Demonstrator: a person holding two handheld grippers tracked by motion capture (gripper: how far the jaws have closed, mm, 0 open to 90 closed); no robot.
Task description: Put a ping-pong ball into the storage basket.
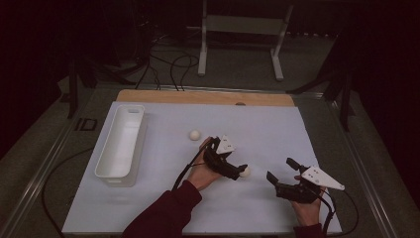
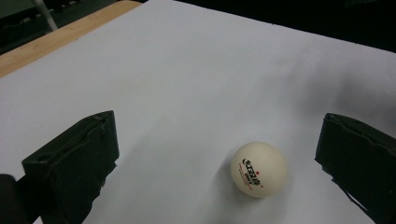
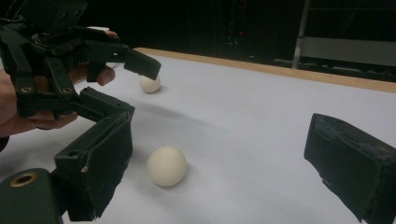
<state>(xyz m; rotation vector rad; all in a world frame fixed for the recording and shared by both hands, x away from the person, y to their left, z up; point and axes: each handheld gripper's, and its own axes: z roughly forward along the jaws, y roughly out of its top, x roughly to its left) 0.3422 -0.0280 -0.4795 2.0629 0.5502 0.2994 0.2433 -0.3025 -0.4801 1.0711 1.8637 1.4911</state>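
Observation:
Two white table-tennis balls lie on the white mat [image 1: 267, 129]. The near ball [image 1: 244, 172] [image 2: 259, 169] [image 3: 166, 165] carries a printed logo and rests on the mat between the wide-apart jaws of my left gripper [image 1: 237, 170] [image 2: 219, 140], closer to the right jaw and touching neither. That gripper is open. The far ball [image 1: 194, 134] [image 3: 150, 84] lies alone toward the back. My right gripper [image 1: 281, 170] [image 3: 224, 154] is open and holds nothing. It sits to the right of the near ball and points at it and at the left gripper [image 3: 126, 88].
A long white tray [image 1: 121, 141] stands along the mat's left edge. A wooden table edge [image 1: 203, 96] runs behind the mat. Cables and a metal stand [image 1: 242, 39] lie on the floor beyond. A red sleeve [image 1: 163, 213] crosses the mat's front.

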